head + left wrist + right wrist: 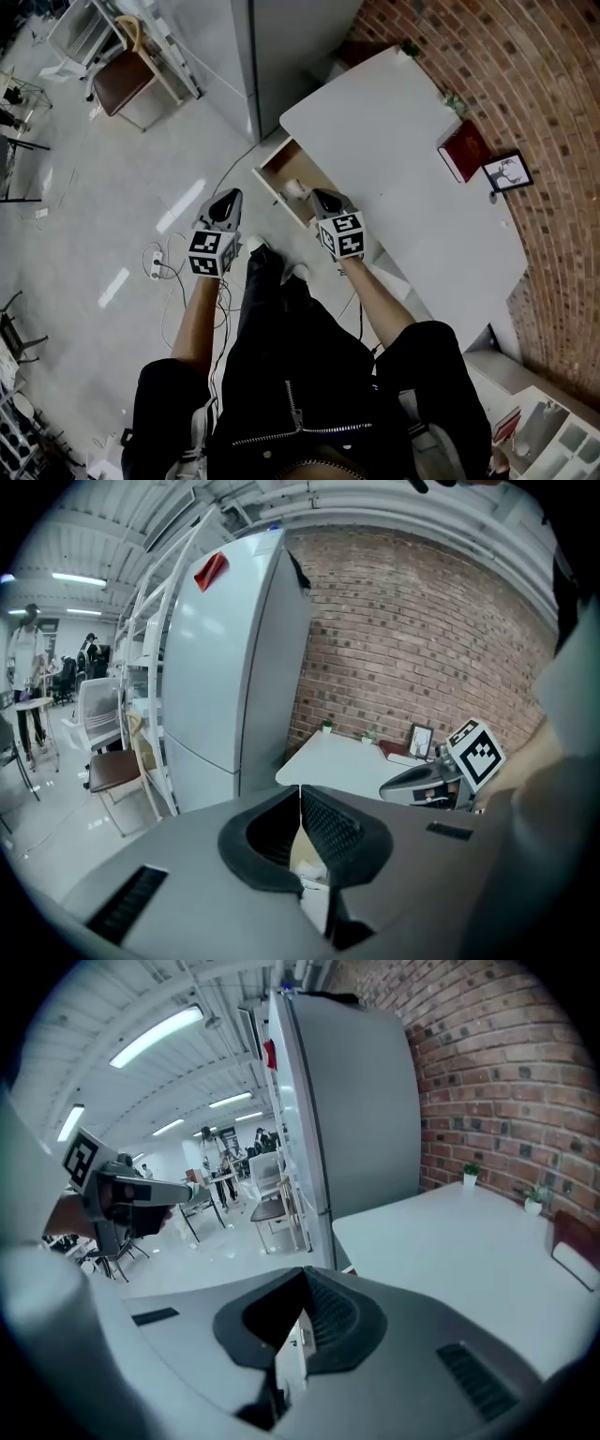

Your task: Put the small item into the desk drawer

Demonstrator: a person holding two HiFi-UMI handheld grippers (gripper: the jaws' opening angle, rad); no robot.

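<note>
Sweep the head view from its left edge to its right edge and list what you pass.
brown-seated chair → power strip on the floor → left tongs → right tongs → red book → framed picture

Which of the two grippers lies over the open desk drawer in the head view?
The right gripper: its tip overlaps the drawer, while the left gripper shows against the floor.

No words, numbers or brand names can be read anywhere. The only signs are black-and-white square marker patterns on the white cubes of the left gripper (227, 195) and right gripper (321, 194).
</note>
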